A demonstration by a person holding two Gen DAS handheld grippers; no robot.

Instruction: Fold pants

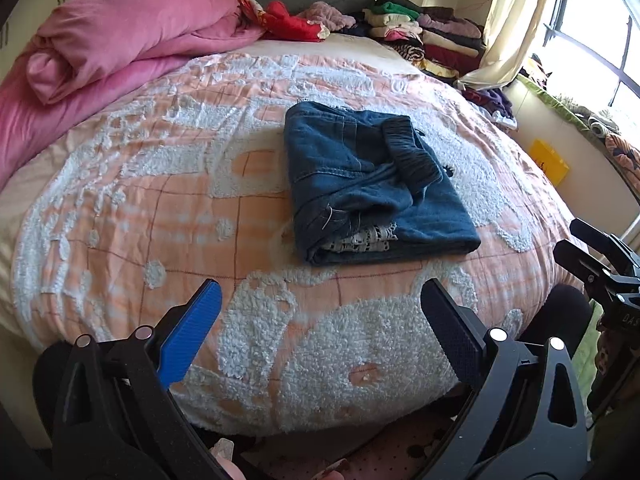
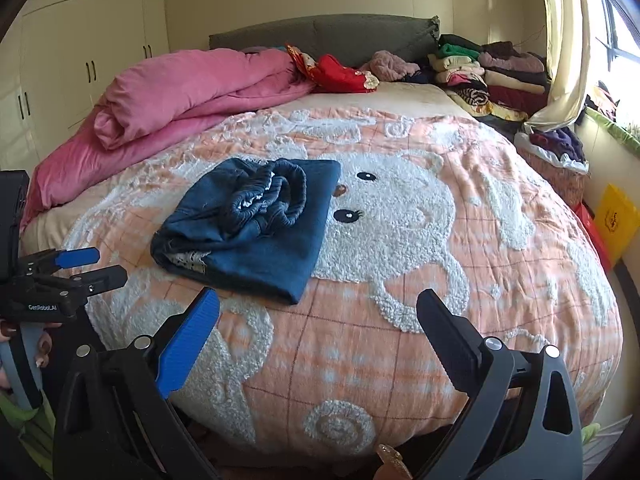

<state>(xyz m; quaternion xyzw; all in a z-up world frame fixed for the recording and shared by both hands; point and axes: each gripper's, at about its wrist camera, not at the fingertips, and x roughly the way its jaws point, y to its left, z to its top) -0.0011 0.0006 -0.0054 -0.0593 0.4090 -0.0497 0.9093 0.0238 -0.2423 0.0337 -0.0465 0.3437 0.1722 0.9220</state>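
The blue denim pants (image 1: 372, 184) are seen folded at bedspread (image 1: 160, 208) centre, twelve o'clock of both tongs. Left gripper (image 1: 320, 316) and right gripper (image 2: 318, 320) are spread, empty. Folding is judged complete; only tidying remains.

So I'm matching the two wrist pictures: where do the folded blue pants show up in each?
Left wrist view: the folded blue pants lie slightly right of centre on the bedspread.
Right wrist view: the pants lie left of centre, beside the bear's eyes.
Shared landmark: the rolled pink duvet, upper left in both.
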